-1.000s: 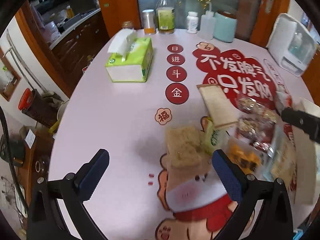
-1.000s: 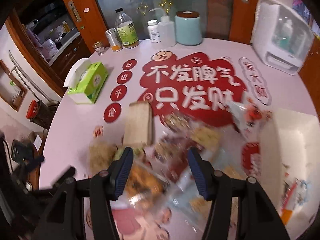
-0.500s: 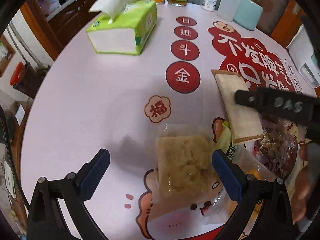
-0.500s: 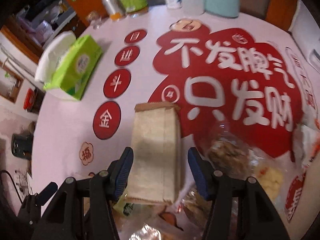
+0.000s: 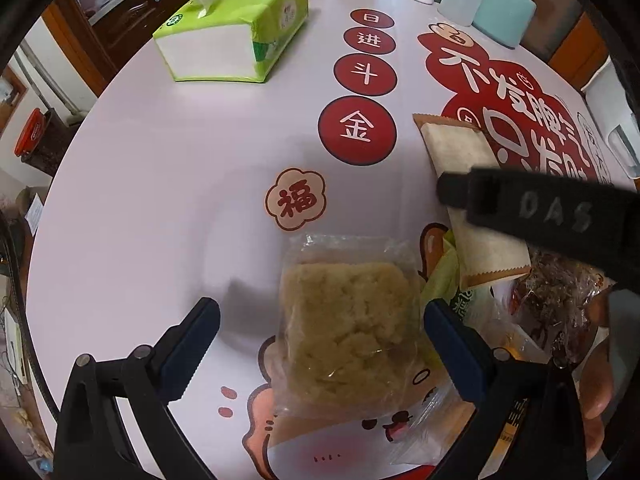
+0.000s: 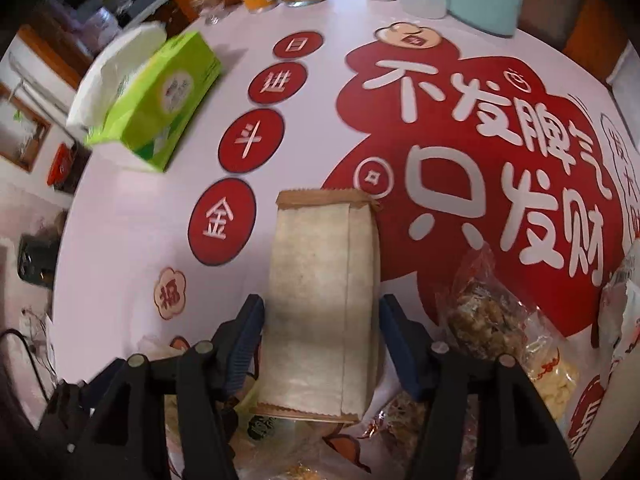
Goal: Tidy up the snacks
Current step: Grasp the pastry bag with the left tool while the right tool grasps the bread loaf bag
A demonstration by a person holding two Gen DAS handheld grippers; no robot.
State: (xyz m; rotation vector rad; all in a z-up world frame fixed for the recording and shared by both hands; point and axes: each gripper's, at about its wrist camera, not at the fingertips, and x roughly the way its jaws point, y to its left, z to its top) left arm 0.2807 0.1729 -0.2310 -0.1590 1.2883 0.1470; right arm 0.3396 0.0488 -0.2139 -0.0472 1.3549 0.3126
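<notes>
A pile of snack packets lies on the pink round table (image 5: 160,184). My left gripper (image 5: 320,344) is open and low, its fingers either side of a clear packet with a crumbly beige cake (image 5: 348,332). My right gripper (image 6: 320,340) is open with its fingers straddling a long white and tan packet (image 6: 320,292), close to its sides. That packet also shows in the left wrist view (image 5: 460,160), crossed by the right gripper's black arm. A clear bag of brown nut snacks (image 6: 480,312) lies to the right.
A green tissue box (image 5: 236,36) stands at the far left of the table. Bottles, a jar and a teal canister (image 5: 504,16) line the far edge. A white appliance (image 5: 612,120) sits at the right edge. More packets (image 5: 556,304) lie by the pile.
Both grippers have moved forward and down onto the pile. The right one has closed in around the long white packet; the left now straddles the beige cake packet.
</notes>
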